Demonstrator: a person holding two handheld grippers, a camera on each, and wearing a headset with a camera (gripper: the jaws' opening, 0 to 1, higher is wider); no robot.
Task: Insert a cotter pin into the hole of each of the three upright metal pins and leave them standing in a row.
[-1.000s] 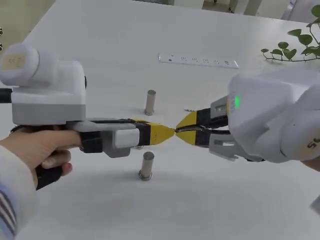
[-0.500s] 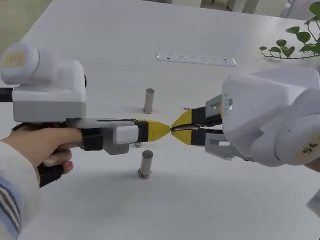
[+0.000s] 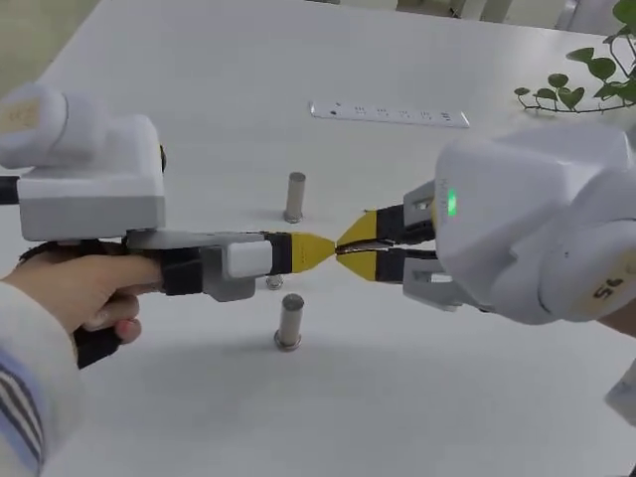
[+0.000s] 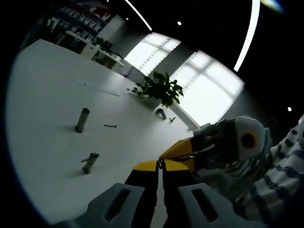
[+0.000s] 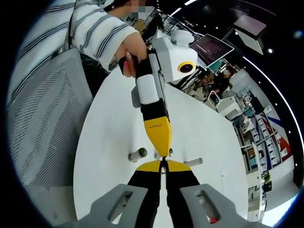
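My left gripper (image 3: 331, 250) and right gripper (image 3: 341, 248) meet tip to tip above the table, both shut. A small cotter pin, mostly hidden, is pinched where the yellow tips touch (image 5: 163, 167). Three metal pins stand below: a far one (image 3: 295, 197), a near one (image 3: 289, 322), and a middle one (image 3: 273, 283) half hidden behind the left gripper. In the left gripper view one pin (image 4: 82, 119) stands bare, and another (image 4: 89, 162) has something crosswise at its top. My left gripper (image 4: 161, 164) touches the right gripper's tips there.
A loose cotter pin (image 4: 110, 126) lies on the white table (image 3: 199, 99) beyond the pins. A white power strip (image 3: 388, 115) lies further back, with a green plant (image 3: 586, 84) at the far right. A mesh chair (image 5: 42, 123) stands by the table edge.
Both grippers stay tip to tip and have drifted slightly left together. The pins have not moved on the table.
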